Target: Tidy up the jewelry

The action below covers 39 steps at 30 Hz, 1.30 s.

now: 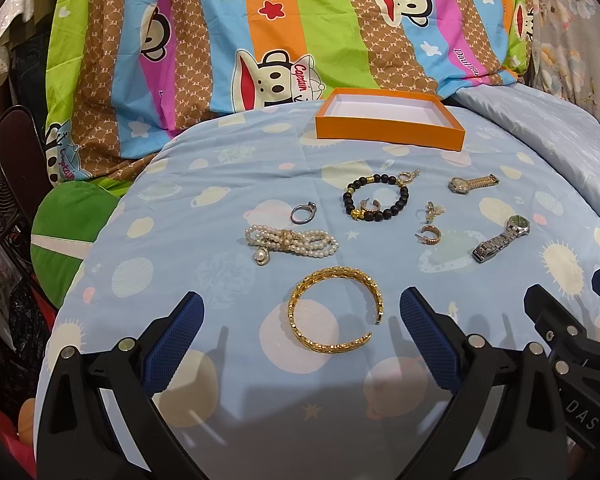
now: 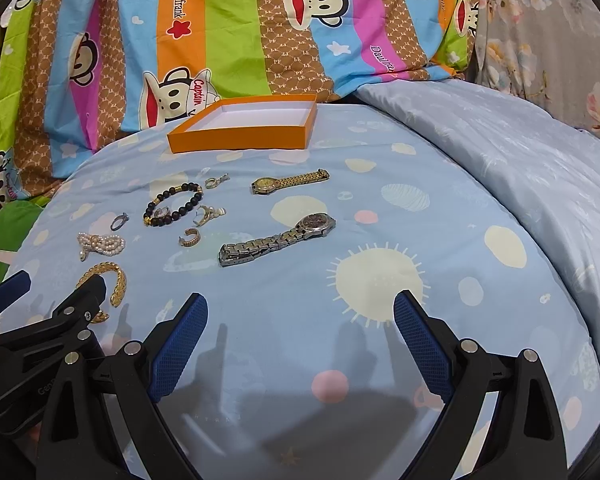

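Jewelry lies scattered on a light blue bedspread [image 1: 228, 160]. A gold cuff bangle [image 1: 336, 312] sits right between the tips of my open left gripper [image 1: 300, 312]. Beyond it lie a pearl bracelet [image 1: 290, 243], a silver ring [image 1: 303, 213], a black bead bracelet [image 1: 374, 202], small gold earrings [image 1: 430, 235], a gold watch [image 1: 473, 182] and a silver watch [image 1: 500, 238]. An empty orange box [image 1: 390, 128] stands at the back. My right gripper [image 2: 300, 320] is open over bare cloth, with the silver watch [image 2: 278, 238] ahead of it and the gold watch [image 2: 290, 181] farther back.
A striped cartoon-monkey pillow [image 1: 260, 40] rises behind the orange box [image 2: 240, 134]. A pale blue quilt [image 2: 500, 140] is bunched at the right. A fan [image 1: 0, 184] and clutter stand off the bed's left edge. The left gripper's body [image 2: 40, 328] shows at the right wrist view's lower left.
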Motion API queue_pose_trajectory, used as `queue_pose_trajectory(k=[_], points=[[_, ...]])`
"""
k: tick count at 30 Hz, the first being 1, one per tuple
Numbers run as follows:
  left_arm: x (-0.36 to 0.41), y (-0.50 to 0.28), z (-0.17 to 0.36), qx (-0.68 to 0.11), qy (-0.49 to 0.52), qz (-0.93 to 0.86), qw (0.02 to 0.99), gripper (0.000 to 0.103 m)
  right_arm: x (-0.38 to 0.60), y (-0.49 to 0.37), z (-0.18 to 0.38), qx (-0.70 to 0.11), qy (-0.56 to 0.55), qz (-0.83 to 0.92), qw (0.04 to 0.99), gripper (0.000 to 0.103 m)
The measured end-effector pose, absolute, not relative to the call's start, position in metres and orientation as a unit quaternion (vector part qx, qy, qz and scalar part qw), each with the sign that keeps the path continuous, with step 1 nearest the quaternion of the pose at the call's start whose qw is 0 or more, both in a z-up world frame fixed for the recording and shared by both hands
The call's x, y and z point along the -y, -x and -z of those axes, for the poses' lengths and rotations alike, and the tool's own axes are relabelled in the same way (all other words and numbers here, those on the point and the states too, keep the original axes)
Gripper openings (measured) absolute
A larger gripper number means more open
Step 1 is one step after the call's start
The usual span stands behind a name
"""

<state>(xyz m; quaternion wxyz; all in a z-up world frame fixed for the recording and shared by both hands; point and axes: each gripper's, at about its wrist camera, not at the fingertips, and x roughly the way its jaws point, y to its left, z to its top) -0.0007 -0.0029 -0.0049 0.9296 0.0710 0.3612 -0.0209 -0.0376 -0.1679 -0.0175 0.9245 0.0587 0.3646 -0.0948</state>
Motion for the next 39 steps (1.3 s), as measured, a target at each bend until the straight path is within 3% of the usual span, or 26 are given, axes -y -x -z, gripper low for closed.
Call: queue_pose_trajectory(k=[39], points=[[0.001,-0.0011,0.0031,-0.363,-0.069,0.022,0.929,0.096,0.1679,0.0379,0.018,-0.368,-0.059,0.095,0.923,0.092]])
